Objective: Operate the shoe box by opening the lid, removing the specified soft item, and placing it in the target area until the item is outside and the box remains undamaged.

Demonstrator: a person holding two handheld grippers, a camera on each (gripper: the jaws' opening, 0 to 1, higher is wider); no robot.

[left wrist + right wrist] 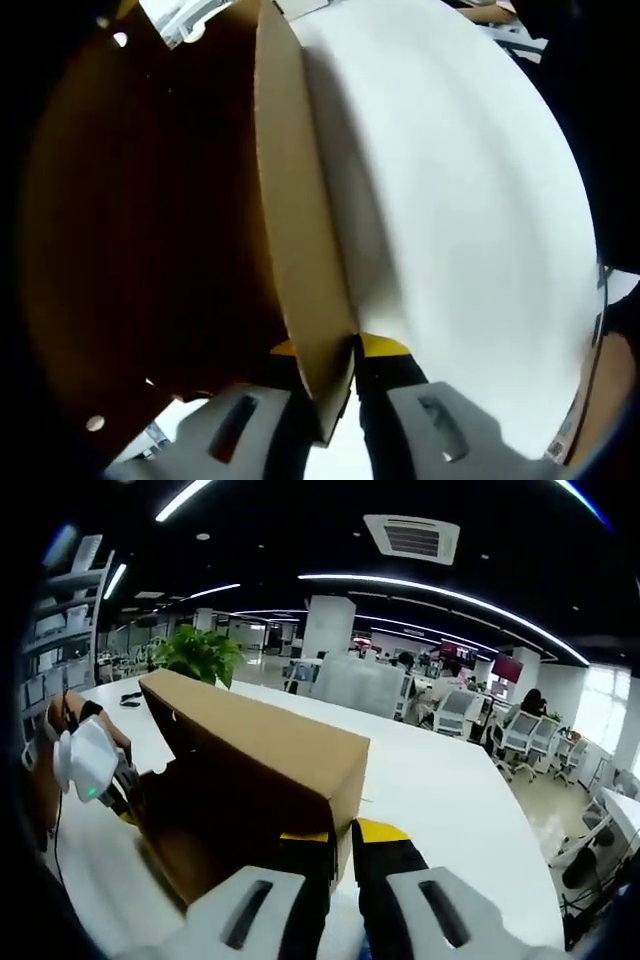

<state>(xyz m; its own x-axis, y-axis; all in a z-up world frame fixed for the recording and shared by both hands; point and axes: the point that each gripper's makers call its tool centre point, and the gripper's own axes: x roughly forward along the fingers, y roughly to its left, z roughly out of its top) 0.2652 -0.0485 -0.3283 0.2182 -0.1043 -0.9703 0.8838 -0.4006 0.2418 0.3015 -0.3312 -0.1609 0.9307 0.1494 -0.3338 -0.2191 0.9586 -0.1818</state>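
Observation:
A brown cardboard shoe box (250, 750) stands on a white table (450, 800). In the left gripper view a thin cardboard lid panel (295, 220) runs up from between the jaws, and my left gripper (340, 352) is shut on its edge. The box's inside (150, 230) to the left is dark, and its contents cannot be made out. In the right gripper view my right gripper (342, 838) is shut on the near corner of the lid (330, 810). The left gripper (90, 765), white with a green light, holds the box's far left end.
The white table (470, 200) stretches wide to the right of the box. A potted plant (198, 652) stands behind the box. Office chairs (520, 735) and desks lie beyond the table's far edge. A small dark item (130, 698) lies at the far left.

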